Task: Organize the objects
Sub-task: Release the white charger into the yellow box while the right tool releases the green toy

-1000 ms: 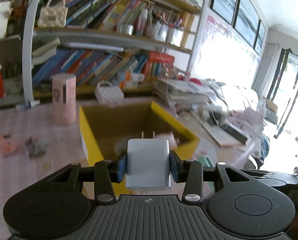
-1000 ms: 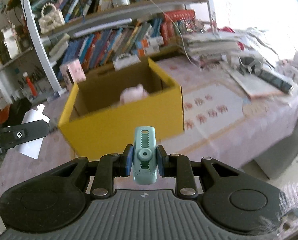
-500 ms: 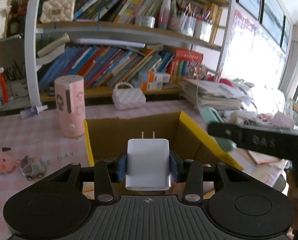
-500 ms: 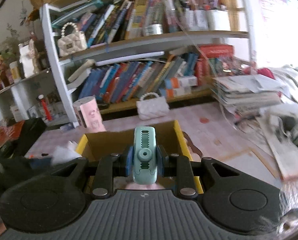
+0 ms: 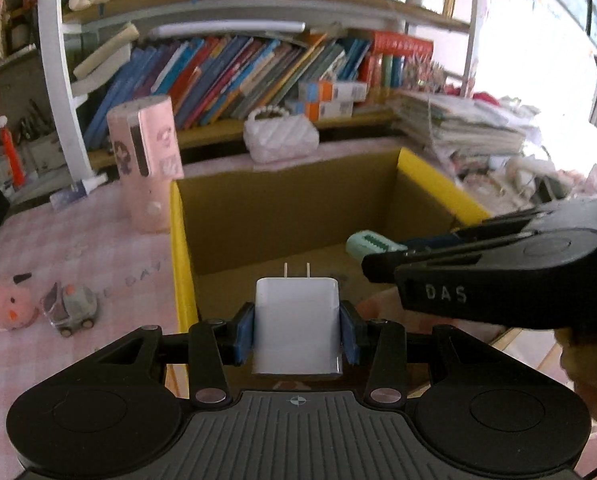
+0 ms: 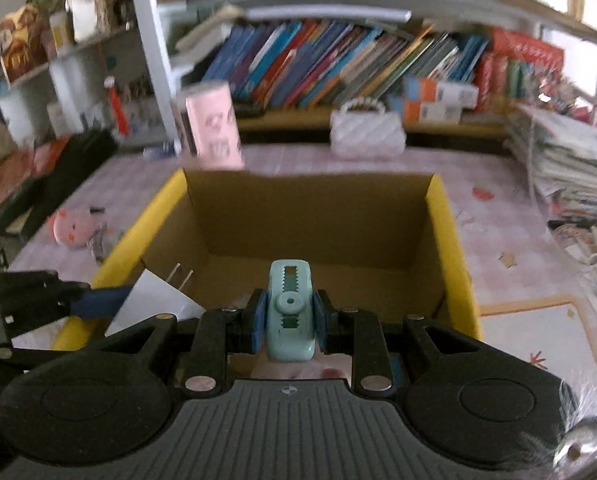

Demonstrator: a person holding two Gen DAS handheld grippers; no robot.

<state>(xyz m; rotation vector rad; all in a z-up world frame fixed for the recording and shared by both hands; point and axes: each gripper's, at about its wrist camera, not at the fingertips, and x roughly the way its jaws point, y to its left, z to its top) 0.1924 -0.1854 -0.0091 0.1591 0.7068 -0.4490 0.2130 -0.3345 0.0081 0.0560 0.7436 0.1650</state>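
Note:
My left gripper [image 5: 297, 332] is shut on a white plug charger [image 5: 297, 324], prongs pointing forward, held over the near part of the open yellow cardboard box [image 5: 180, 256]. My right gripper [image 6: 289, 320] is shut on a mint-green toothed clip [image 6: 290, 312] and also hangs over the box [image 6: 444, 232]. The left wrist view shows the right gripper [image 5: 382, 249] reaching in from the right with the clip [image 5: 368, 242] over the box floor. From the right wrist view, the charger [image 6: 154, 300] and the left gripper's blue pad [image 6: 98, 300] appear at the box's left wall.
On the pink checked tablecloth left of the box lie a pink plush toy [image 5: 6, 308] and a small grey toy car [image 5: 70, 308]. A pink cylinder [image 5: 146, 160] and a white quilted purse [image 5: 280, 140] stand behind the box. Bookshelves rise at the back; paper stacks [image 5: 466, 128] lie right.
Both grippers have moved in over the open box, each still holding its object. The right gripper swung from beside the box's front to above it and now shows in the left wrist view.

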